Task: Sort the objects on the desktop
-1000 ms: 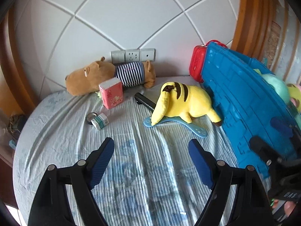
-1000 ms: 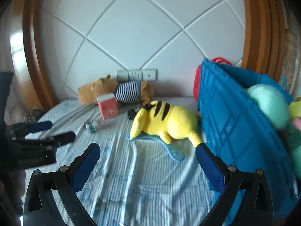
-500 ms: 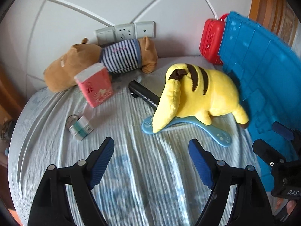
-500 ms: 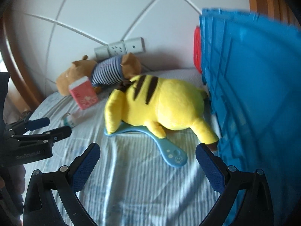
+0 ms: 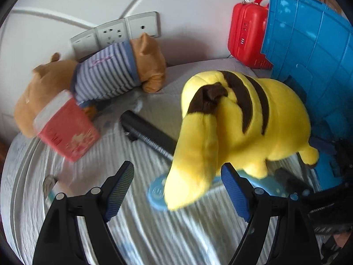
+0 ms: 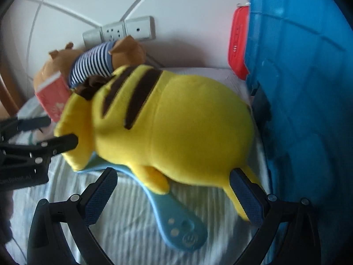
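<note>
My left tool (image 5: 177, 180) and right tool (image 6: 174, 188) both stood spread wide with nothing between the ribbed blue pads. Nearest lay a striped bed sheet (image 5: 154, 231). On it: a soft yellow plush (image 6: 172, 128) over a flat blue plastic hanger (image 6: 176, 227). Beyond: black cylinder (image 5: 147, 134), red box (image 5: 66, 130), brown striped plush (image 5: 106, 75). At right, a ribbed blue crate (image 5: 313, 55). Farthest, white panelled wall (image 5: 88, 0).

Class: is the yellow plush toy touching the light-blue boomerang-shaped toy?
Touching. The right wrist view shows the yellow plush toy lying directly on the light-blue boomerang-shaped toy, its body covering the middle.
</note>
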Demonstrator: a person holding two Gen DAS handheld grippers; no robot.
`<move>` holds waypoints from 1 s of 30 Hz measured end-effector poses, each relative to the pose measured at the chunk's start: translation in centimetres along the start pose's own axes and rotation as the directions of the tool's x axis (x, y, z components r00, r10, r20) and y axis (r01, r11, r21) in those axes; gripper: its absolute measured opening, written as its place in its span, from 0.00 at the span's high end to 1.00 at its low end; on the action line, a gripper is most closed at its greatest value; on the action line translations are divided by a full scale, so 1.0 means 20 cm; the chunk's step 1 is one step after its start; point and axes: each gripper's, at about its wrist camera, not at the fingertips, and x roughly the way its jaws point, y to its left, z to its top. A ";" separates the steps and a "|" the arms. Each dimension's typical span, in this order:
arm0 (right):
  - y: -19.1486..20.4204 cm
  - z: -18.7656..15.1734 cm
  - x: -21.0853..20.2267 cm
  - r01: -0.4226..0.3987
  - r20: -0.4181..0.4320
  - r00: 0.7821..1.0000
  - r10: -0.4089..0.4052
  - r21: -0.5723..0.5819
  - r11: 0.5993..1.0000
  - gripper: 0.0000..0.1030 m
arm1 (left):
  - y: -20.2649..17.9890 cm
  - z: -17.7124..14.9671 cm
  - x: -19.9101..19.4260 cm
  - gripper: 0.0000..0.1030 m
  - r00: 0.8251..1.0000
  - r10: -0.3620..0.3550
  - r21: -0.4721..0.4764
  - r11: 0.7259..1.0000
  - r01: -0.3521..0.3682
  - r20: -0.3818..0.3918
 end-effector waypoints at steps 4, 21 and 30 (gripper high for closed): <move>0.04 0.03 0.04 0.077 0.053 0.996 -0.073 -0.081 0.994 0.00 | -0.03 0.05 0.11 0.21 1.000 0.004 0.026 1.000 -0.004 0.002; 0.12 0.02 0.15 0.300 0.167 0.951 -0.260 -0.302 0.905 0.00 | 0.04 0.01 0.16 0.65 0.992 -0.119 0.015 0.993 0.120 -0.049; 0.05 0.02 0.15 0.215 0.125 0.973 -0.196 -0.165 0.963 0.08 | -0.02 0.01 0.09 0.79 0.999 -0.026 0.033 0.999 0.027 -0.027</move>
